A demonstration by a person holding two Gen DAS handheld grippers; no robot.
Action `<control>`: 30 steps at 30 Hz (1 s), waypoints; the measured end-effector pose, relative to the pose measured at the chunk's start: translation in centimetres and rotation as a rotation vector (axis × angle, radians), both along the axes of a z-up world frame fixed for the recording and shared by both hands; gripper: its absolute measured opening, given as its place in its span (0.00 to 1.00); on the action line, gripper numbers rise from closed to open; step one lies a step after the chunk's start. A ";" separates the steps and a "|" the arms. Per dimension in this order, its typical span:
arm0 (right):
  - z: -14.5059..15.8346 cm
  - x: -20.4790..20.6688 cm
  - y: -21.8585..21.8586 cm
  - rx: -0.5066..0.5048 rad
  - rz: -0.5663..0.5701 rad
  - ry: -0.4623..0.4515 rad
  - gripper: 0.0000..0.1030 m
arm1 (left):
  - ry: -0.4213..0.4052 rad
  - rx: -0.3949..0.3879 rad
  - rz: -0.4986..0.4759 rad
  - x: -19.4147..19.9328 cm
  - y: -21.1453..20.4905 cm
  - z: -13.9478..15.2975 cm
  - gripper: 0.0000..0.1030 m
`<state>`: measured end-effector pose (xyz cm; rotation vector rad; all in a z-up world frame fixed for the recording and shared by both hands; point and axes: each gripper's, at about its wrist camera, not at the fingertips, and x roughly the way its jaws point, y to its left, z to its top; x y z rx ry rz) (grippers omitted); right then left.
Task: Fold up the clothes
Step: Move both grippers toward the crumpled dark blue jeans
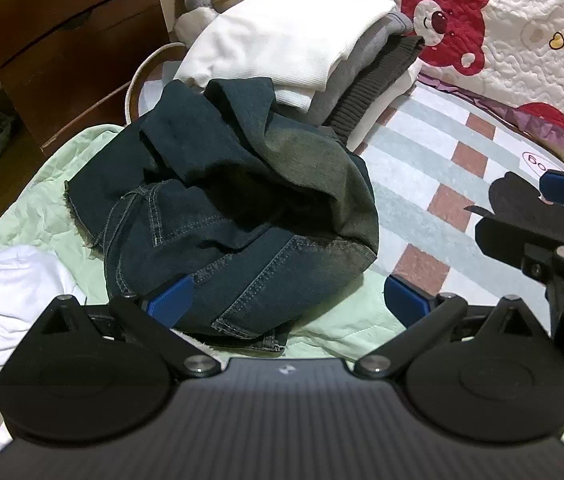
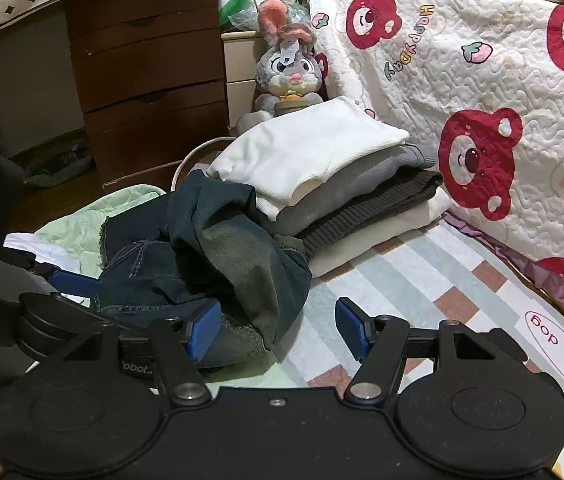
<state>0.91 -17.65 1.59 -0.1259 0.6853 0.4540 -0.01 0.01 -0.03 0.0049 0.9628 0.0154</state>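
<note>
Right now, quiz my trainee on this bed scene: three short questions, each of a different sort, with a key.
1. True or false: the jeans are folded flat.
2. What tops the folded stack? A) white top B) grey sweater C) a red towel
3. Fill in: the toy behind the stack is a ____.

Key:
1. False; they lie crumpled, and the left claw and right claw are both open, holding nothing.
2. A
3. rabbit

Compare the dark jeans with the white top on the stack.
The dark jeans lie crumpled in a loose heap; the white top is folded flat. The jeans sit low on the bed; the top crowns a stack of folded clothes. Neither is gripped.
</note>
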 end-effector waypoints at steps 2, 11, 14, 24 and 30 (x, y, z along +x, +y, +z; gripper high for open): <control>-0.2 -0.1 0.4 -0.010 -0.001 -0.001 0.67 | -0.003 -0.009 -0.002 0.0 0.0 -0.1 1.00; 0.1 0.2 -0.5 0.027 -0.001 0.022 0.67 | -0.006 -0.044 -0.010 0.2 0.3 0.5 1.00; 0.1 0.2 -0.3 0.020 -0.002 0.016 0.67 | -0.011 -0.043 -0.007 0.0 0.4 0.1 1.00; 0.0 0.1 -0.2 0.005 -0.010 0.009 0.68 | -0.012 -0.024 -0.002 -0.4 0.5 -0.1 1.00; 0.0 0.2 0.1 0.003 -0.020 0.012 0.68 | -0.008 -0.020 0.002 -0.3 0.6 0.1 1.00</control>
